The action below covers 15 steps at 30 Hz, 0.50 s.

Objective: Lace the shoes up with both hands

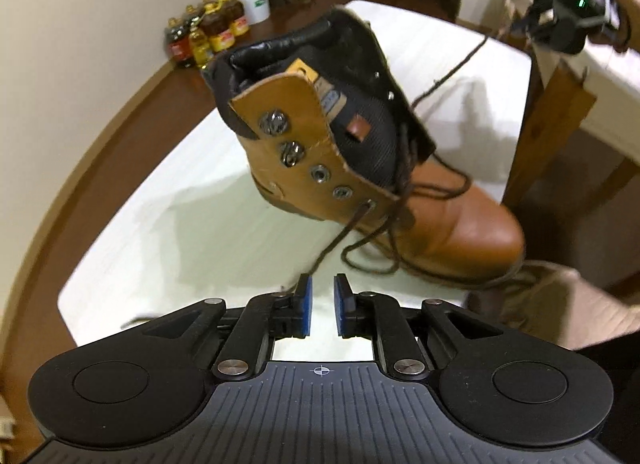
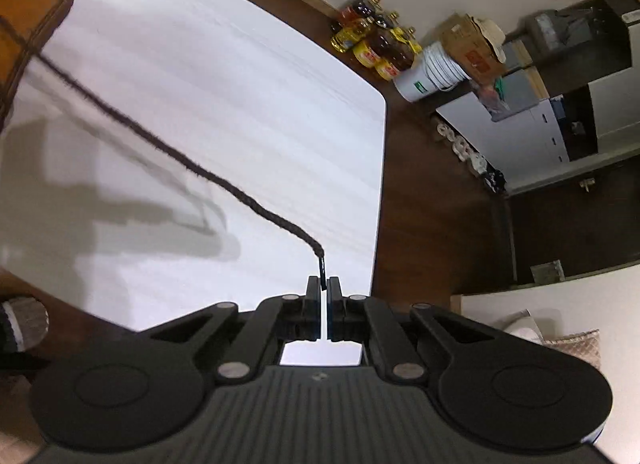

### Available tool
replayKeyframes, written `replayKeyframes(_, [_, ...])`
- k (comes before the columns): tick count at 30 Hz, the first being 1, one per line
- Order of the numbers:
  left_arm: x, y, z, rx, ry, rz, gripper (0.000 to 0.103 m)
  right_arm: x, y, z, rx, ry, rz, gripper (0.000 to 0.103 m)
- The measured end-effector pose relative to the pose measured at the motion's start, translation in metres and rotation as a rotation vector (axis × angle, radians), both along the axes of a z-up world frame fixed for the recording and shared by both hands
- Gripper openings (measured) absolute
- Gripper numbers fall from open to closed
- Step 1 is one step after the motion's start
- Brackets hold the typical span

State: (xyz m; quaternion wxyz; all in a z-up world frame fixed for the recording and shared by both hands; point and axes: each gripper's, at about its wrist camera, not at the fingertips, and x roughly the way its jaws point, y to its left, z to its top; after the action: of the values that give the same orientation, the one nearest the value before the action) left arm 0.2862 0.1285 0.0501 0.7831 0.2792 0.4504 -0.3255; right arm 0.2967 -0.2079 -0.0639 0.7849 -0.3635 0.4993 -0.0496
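While clamped on the aglet (image 2: 321,274), draws the lace (image 2: 180,152) out in a long, nearly straight line from the boot (image 2: 28,4) at the picture's upper left. Right gripper (image 2: 322,284): jaws all but closed, only the thin tip pinched between the pads. Left gripper (image 1: 322,284): jaws parted, nothing between the pads; other lace end (image 1: 340,236) running down from the lowest laced eyelet to just beside the left pad, not gripped.

Boot sitting tilted on the white table (image 1: 160,204), toe toward the near right, collar toward the far side, tongue exposed. Image blurred there; whether the heel is off the surface cannot be told. Laced over the lower part only, with slack loops lying over the vamp. Upper eyelets (image 1: 320,174) and hooks (image 1: 274,122) empty.

Judged step: pulling one lace end through and taking up slack, mid-lacing, well short of done.

Next move, as judged: needs the left side to close on the free end beside its pad, then balance the pull from both sides so the slack loops tighten evenly. Calls for a steady boot; risks tipping it further if pulled from one side alone. Then threading into the next empty eyelet, aglet first.
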Motion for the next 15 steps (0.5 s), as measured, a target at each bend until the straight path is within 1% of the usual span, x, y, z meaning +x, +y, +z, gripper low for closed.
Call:
replayKeyframes(1, [-0.001,-0.004,-0.003,0.019,-0.016,-0.039,0.013,-0.002,0.008,-0.001,0.012,0.014,0.034,0.007])
replayKeyframes(2, [-0.001,-0.006,-0.004,0.025,-0.021,-0.049,0.014,-0.003,0.017,-0.001,0.029,0.024,0.066,0.009])
replayKeyframes(3, [-0.001,-0.009,-0.007,0.044,-0.036,-0.082,0.014,-0.006,0.026,0.0,0.054,0.025,0.097,0.014])
replayKeyframes(4, [-0.001,-0.009,-0.008,0.05,-0.041,-0.097,0.015,-0.01,0.033,0.002,0.094,0.017,0.134,0.016])
replayKeyframes(6, [-0.003,-0.014,-0.011,0.066,-0.065,-0.153,0.016,-0.017,0.052,0.009,0.181,0.003,0.244,0.016])
replayKeyframes(7, [-0.002,-0.015,-0.012,0.066,-0.068,-0.161,0.016,-0.018,0.057,0.011,0.204,0.0,0.281,0.016])
replayKeyframes(9, [-0.001,-0.016,-0.013,0.065,-0.072,-0.174,0.016,-0.021,0.079,0.015,0.267,0.009,0.438,0.017])
replayKeyframes(11, [-0.001,-0.017,-0.014,0.069,-0.075,-0.186,0.016,-0.022,0.088,0.013,0.281,0.012,0.506,0.017])
replayKeyframes(15, [-0.001,-0.018,-0.017,0.085,-0.083,-0.209,0.016,-0.011,0.112,0.008,0.31,0.033,0.646,0.017])
